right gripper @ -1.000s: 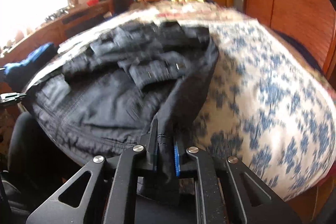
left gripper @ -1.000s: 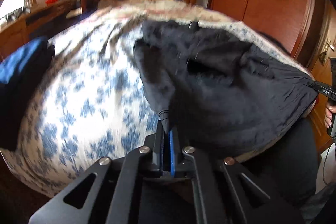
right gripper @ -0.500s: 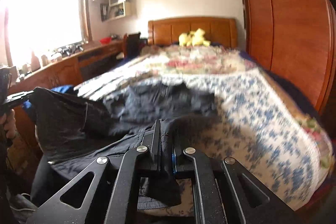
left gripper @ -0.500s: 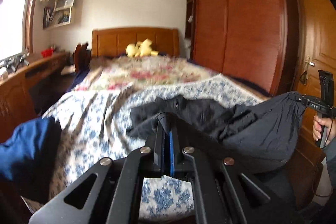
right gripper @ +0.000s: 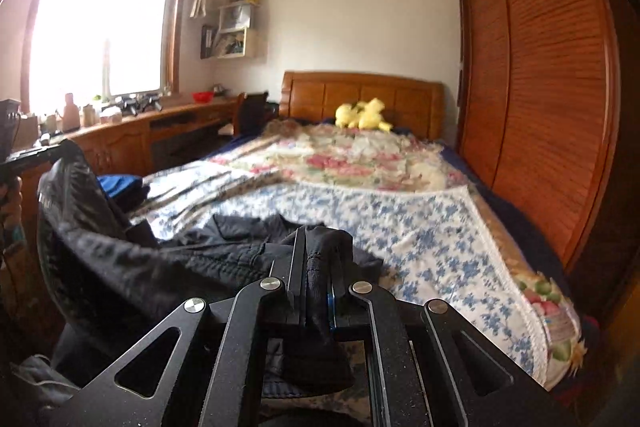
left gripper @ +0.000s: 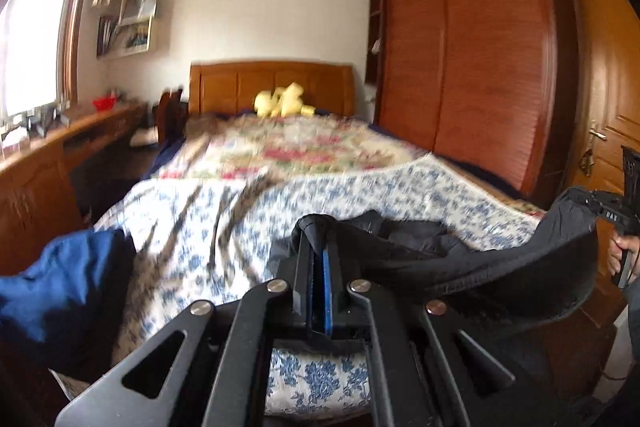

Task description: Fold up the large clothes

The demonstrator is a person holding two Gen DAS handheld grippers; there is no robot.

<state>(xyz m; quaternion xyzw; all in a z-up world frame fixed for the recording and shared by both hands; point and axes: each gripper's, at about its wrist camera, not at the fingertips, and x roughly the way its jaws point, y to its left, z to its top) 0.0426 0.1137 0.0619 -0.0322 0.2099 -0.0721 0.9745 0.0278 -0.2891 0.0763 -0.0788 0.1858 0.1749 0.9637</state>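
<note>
The bed (left gripper: 224, 211), covered by a blue-flowered white sheet, fills the middle of both views and serves as the landmark. The wardrobe (left gripper: 472, 67) stands along the bed's right side; the wooden tabletop (right gripper: 132, 119) runs along its left side under the window. A black garment (left gripper: 480, 267) hangs stretched across the near end of the bed, its middle sagging onto the sheet, its two edges raised clear of the bed. A blue cloth (left gripper: 60, 287) lies at the bed's near left corner. A yellow soft toy (left gripper: 282, 101) sits at the headboard. The left tool (left gripper: 318, 239) is clamped tight on one edge of the black garment. The right tool (right gripper: 316, 251) is likewise closed on the opposite edge, fabric bunched between its fingers.
</note>
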